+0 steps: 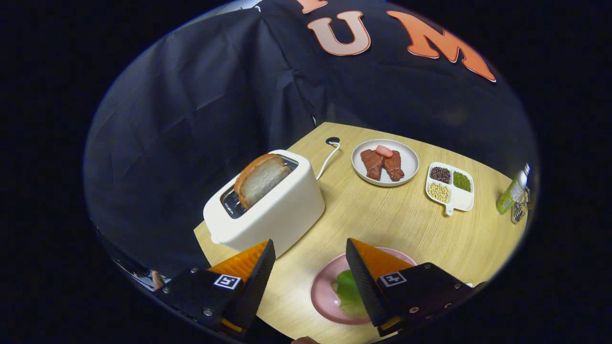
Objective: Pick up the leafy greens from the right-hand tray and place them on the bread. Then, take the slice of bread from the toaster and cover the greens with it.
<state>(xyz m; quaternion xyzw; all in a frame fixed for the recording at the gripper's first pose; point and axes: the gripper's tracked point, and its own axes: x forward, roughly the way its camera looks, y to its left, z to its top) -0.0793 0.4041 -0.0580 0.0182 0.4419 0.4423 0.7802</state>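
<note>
Our tongs (311, 251) stand wide and empty. The greens (348, 286) lie on the pink plate (321, 291) beside the right finger, so that half looks done. The bread (260, 177) waits in the toaster (267, 210) just ahead, uncollected

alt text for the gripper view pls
The open gripper hovers over a wooden table, its fingers empty, above a pink plate holding leafy greens. Ahead stands a white toaster with a bread slice in its slot; beyond sits a plate of meat.
</note>
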